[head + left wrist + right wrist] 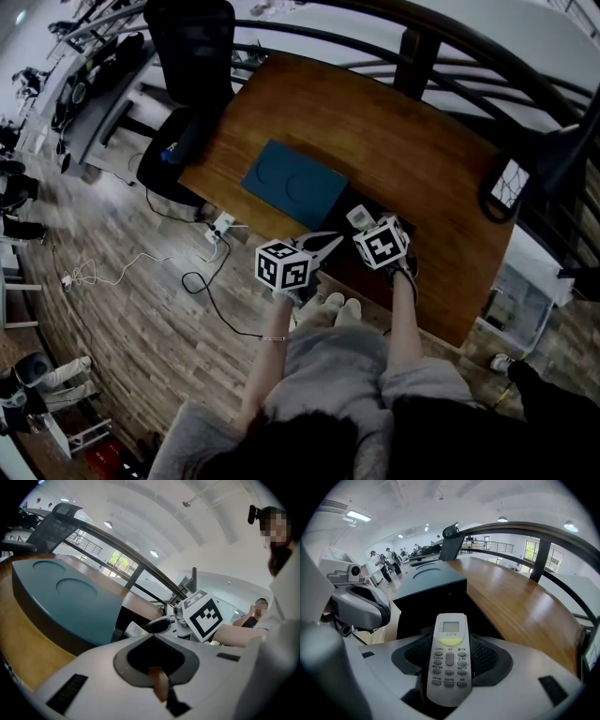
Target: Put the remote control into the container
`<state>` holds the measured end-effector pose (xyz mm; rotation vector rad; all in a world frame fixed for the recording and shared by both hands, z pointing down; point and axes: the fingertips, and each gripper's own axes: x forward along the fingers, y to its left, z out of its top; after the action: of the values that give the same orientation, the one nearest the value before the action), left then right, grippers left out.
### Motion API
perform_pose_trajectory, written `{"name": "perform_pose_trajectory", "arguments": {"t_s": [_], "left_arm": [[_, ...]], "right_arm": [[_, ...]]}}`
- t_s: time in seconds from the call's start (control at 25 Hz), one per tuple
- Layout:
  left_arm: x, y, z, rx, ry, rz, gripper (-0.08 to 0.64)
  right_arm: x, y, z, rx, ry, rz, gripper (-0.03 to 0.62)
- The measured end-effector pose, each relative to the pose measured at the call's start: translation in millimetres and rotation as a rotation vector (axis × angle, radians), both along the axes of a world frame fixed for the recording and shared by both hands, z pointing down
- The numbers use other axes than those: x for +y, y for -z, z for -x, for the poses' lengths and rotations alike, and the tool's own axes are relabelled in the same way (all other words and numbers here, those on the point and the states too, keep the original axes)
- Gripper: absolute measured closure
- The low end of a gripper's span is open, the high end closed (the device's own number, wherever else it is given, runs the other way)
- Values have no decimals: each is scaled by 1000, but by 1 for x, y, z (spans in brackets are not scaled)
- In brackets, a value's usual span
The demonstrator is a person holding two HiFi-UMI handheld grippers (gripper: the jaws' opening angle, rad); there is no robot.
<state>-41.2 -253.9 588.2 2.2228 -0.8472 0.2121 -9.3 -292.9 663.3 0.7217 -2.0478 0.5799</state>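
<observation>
My right gripper (362, 225) is shut on a white remote control (359, 217), buttons up, screen end pointing forward (449, 656). It hovers over a dark, open-looking part of the container (375, 208) at the desk's near edge. A teal lid with two round dents (295, 183) covers the rest of the black box (431, 590). My left gripper (326, 242) sits just left of the right one, its jaws together with nothing in them. In the left gripper view, the teal lid (70, 595) is at left, and the remote's tip (135, 629) and the right gripper's marker cube (202, 616) are ahead.
The wooden desk (412, 141) stretches away beyond the box. A small device with a lit screen (509, 183) lies at its right end. A black office chair (192, 56) stands at the desk's left, with cables (202, 272) on the floor. A curved dark railing (543, 536) runs behind.
</observation>
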Motion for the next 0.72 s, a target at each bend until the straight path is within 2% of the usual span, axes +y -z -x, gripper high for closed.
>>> {"name": "perform_pose_trajectory", "arguments": {"t_s": [0.16,0.72], "left_arm": [[0,0,1,0,1,-1,557],[4,1,0,13,-17,-1,557]], "right_arm": [[1,-3,-2,29,12,-2,333],[-1,-5,3,45,35,-30,333]]}}
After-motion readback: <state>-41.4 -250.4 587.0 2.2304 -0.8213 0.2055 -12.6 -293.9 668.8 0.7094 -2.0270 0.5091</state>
